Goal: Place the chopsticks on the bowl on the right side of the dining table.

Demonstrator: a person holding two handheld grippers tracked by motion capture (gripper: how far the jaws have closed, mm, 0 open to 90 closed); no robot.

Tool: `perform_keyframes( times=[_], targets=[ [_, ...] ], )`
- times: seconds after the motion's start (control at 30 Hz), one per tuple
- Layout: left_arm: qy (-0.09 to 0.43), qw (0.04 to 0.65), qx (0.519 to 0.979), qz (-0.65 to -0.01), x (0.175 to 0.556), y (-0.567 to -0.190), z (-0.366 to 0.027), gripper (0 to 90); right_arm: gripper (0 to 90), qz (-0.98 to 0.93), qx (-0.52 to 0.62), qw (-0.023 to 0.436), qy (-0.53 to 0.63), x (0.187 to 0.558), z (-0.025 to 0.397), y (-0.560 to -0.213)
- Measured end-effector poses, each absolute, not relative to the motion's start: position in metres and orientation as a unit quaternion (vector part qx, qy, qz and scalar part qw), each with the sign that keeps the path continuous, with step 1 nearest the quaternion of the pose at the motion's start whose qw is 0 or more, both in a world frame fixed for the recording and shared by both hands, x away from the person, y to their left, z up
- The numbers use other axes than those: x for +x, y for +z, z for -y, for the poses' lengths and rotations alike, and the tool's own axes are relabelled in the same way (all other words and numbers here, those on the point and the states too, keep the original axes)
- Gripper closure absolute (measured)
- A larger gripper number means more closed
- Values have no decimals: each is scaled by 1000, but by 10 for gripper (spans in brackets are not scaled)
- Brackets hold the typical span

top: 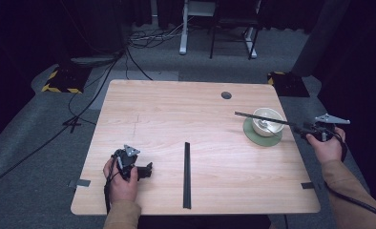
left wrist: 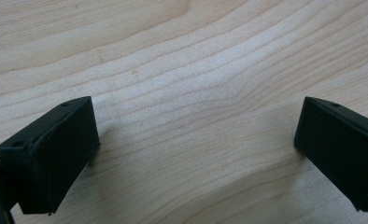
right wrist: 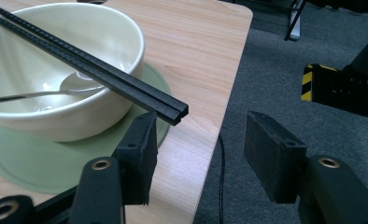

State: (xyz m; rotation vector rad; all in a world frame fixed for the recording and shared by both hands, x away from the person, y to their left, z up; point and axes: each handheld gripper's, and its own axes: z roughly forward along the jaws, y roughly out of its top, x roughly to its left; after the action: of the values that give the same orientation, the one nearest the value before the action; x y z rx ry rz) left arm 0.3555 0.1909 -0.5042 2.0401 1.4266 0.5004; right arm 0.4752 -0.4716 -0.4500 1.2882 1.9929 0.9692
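Observation:
A cream bowl (top: 267,120) (right wrist: 56,70) stands on a green saucer (top: 251,135) (right wrist: 32,163) near the table's right edge. A metal spoon (right wrist: 46,93) lies inside it. A pair of black chopsticks (top: 257,117) (right wrist: 102,74) rests across the bowl's rim, its near end jutting out just above one jaw of my right gripper (top: 298,128) (right wrist: 201,140). That gripper is open and holds nothing. A second long black stick (top: 187,174) lies on the table at front centre. My left gripper (top: 148,170) (left wrist: 196,154) is open, low over bare wood at the front left.
The wooden table (top: 176,114) has a round cable hole (top: 226,95) at the back right and tape tabs (top: 83,182) at its front corners. Grey carpet, cables and furniture legs (top: 183,33) lie beyond it. The right gripper hangs over the table's right edge.

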Motion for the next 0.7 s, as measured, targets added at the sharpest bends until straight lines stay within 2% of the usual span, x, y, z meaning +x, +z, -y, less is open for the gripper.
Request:
perform_keyframes(
  times=[0.7],
  targets=[
    [188, 297, 767, -537, 356, -504, -191, 1, 456, -731, 500, 288, 363, 497, 476, -451]
  ],
)
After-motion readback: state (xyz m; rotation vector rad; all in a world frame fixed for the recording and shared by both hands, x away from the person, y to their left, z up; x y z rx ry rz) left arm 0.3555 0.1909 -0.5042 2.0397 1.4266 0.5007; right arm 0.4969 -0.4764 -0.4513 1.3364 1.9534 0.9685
